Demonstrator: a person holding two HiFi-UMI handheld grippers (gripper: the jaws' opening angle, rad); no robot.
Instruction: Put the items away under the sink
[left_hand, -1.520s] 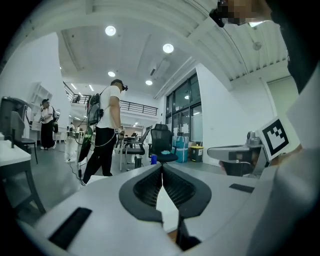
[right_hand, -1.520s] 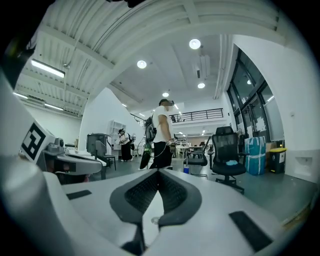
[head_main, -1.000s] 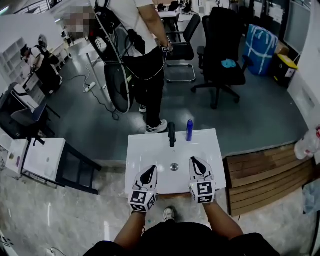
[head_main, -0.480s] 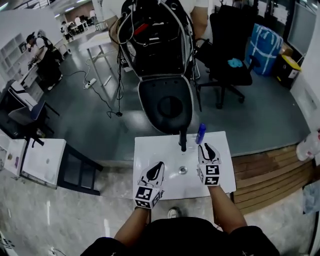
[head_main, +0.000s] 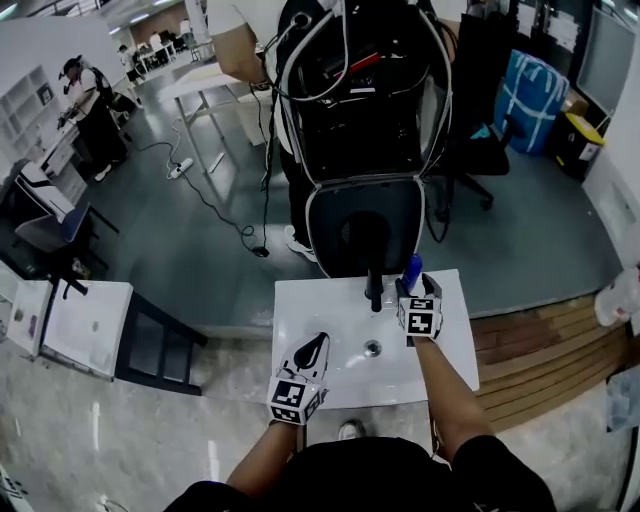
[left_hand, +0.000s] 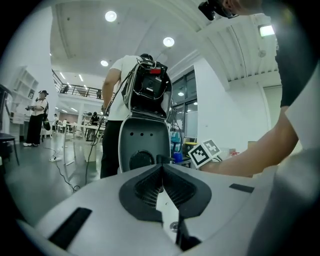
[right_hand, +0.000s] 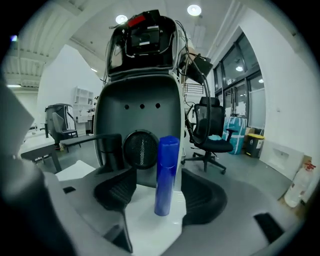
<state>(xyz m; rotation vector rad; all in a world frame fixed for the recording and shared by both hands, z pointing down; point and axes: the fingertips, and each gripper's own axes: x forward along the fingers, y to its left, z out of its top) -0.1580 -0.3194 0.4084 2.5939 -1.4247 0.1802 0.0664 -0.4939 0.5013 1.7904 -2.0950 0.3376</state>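
Note:
A blue spray bottle (head_main: 411, 268) stands upright at the back right of the white sink top (head_main: 312, 310), just right of the black faucet (head_main: 375, 290). My right gripper (head_main: 413, 284) is open, reaching over the basin with its jaws on either side of that bottle. In the right gripper view the bottle (right_hand: 166, 175) stands between the pads, with a gap at each side, and the faucet (right_hand: 107, 148) is to its left. My left gripper (head_main: 313, 347) hovers over the sink's front left, shut and empty. The left gripper (left_hand: 162, 167) shows its tips meeting.
A person carrying a black equipment rig with a grey shell (head_main: 365, 225) stands right behind the sink. A wooden platform (head_main: 540, 345) lies to the right, a black-framed stand (head_main: 150, 335) to the left. An office chair (head_main: 470, 140) and a blue bag (head_main: 528, 95) are farther back.
My right gripper has moved forward across the basin until its jaws flank the blue bottle. The person with the rig has stepped up close behind the sink. The left gripper has hardly moved.

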